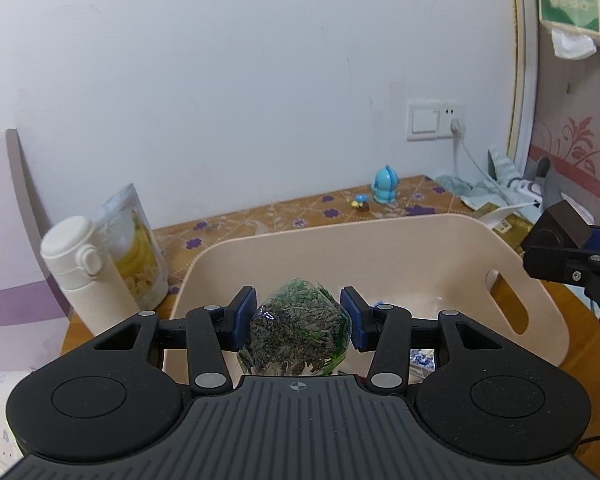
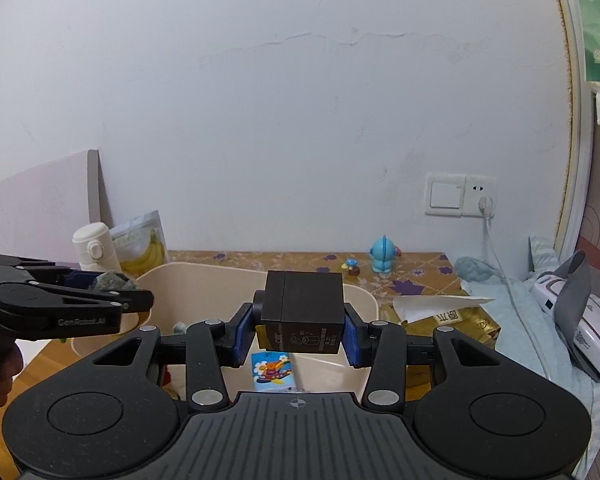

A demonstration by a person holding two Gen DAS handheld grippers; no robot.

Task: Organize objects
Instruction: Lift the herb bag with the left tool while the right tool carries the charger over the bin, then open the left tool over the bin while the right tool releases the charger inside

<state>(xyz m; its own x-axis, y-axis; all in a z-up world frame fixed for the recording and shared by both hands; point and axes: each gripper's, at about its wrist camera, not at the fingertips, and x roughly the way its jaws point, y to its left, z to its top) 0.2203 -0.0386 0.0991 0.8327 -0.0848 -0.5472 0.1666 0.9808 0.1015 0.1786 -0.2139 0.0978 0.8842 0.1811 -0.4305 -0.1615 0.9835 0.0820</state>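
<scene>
Left wrist view: the left gripper [image 1: 299, 318] is clamped on a clear, faceted plastic packet stuffed with dark green dried leaves [image 1: 298, 330], its blue pads [image 1: 244, 316] pressing the packet from both sides, and the packet hangs over the near part of a beige plastic storage bin with a slot handle [image 1: 512, 304]. Low in the bin, just right of the packet, part of a blue-and-white patterned item [image 1: 422, 360] shows. Left of the bin stand a white flip-top bottle [image 1: 82, 276] and, just behind it, a banana-print snack pouch [image 1: 138, 248]. Far beyond the bin, on the floral brown tablecloth [image 1: 300, 214], sit a small blue figurine [image 1: 385, 184] and a tiny mushroom toy [image 1: 361, 202]. In the right wrist view, the right gripper [image 2: 298, 334] grips a dark brown, boxy carton with pale printed markings [image 2: 302, 306] between its blue pads [image 2: 242, 334], held above the bin's [image 2: 364, 304] near right part. Below the carton, inside the bin, lies a small blue packet with a cartoon picture [image 2: 272, 372]. To the left, the other gripper [image 2: 100, 282] reaches over the bin's left rim with the leaf packet [image 2: 112, 280], and a person's hand [image 2: 0, 380] holds its grip. Right of the bin lie a gold printed box [image 2: 460, 320] with white paper on it, then a crumpled pale blue cloth [image 2: 500, 288] and a white-and-grey device [image 2: 572, 320].
</scene>
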